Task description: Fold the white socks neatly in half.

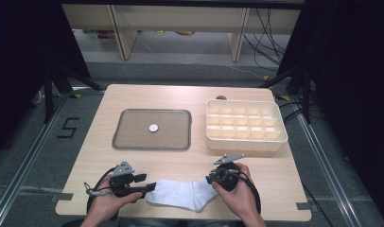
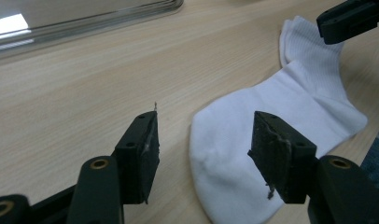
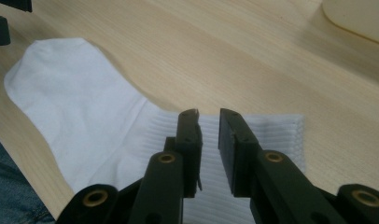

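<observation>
A white ankle sock lies flat near the table's front edge, toe to the left and ribbed cuff to the right. My left gripper is at the toe end. In the left gripper view its jaws stand wide open, with the sock's toe low between them and untouched. My right gripper hovers at the cuff. In the right gripper view its jaws are a narrow gap apart over the ribbed cuff, with nothing pinched between them.
A grey tray with a small white disc sits mid-table on the left. A cream compartment box stands on the right, with a small dark object behind it. The person's lap is just below the front edge.
</observation>
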